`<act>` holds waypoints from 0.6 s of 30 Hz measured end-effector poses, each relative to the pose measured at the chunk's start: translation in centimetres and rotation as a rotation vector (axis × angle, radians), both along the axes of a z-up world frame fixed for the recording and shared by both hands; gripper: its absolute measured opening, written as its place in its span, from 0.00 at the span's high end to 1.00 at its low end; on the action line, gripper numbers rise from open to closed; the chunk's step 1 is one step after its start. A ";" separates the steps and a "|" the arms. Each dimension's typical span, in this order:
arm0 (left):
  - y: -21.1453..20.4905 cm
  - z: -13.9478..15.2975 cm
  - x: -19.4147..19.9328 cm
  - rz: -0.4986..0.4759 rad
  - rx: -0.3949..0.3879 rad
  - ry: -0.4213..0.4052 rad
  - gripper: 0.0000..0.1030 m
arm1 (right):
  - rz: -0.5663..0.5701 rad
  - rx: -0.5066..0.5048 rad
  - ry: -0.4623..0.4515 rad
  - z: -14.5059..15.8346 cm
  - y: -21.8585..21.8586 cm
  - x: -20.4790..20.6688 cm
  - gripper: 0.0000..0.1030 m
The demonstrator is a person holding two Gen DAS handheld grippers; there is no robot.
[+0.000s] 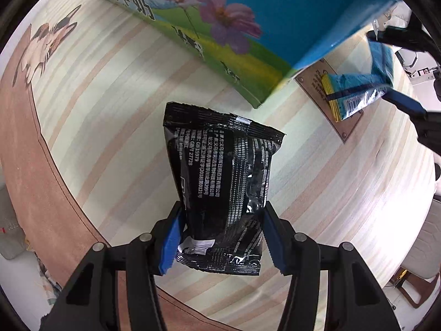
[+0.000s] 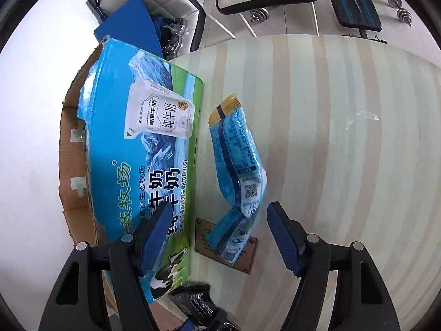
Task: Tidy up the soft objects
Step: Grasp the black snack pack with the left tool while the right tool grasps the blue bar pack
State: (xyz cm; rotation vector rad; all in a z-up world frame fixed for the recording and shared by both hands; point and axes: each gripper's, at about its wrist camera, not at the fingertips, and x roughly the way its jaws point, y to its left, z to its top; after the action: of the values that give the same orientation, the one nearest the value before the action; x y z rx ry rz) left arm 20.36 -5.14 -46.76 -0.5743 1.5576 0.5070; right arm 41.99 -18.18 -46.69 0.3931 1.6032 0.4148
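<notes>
The left gripper [image 1: 223, 237] is pinching the lower part of a black packet [image 1: 220, 182], its jaws closed partway against the packet's sides and holding it over the striped table [image 1: 110, 143], just beside a blue milk carton box [image 1: 248, 27]. The right gripper [image 2: 217, 237] is standing about half open around a blue packet [image 2: 237, 165] lying on the table next to the box, its pads not touching it.

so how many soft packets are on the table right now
2. The black packet lies between the left gripper fingers. The blue packet lies beside the milk carton box, ahead of the right gripper. More may be hidden inside the box.
</notes>
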 end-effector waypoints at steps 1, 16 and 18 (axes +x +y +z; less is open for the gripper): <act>-0.2 0.0 0.1 -0.002 0.002 0.001 0.49 | 0.012 -0.010 0.001 -0.3 0.4 0.0 0.39; -0.7 1.1 -0.3 -0.094 -0.027 0.026 0.54 | 0.165 -0.122 0.030 -0.3 -0.7 -5.7 0.79; -1.0 1.1 -0.3 -0.127 -0.027 0.035 0.54 | 0.193 -0.148 0.044 -0.2 -1.4 -6.9 0.79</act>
State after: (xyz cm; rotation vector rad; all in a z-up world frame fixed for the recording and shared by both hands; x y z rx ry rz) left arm 20.07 -6.12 -45.65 -0.4857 1.6253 0.4014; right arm 35.09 -19.57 -46.92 0.1368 1.7093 0.4328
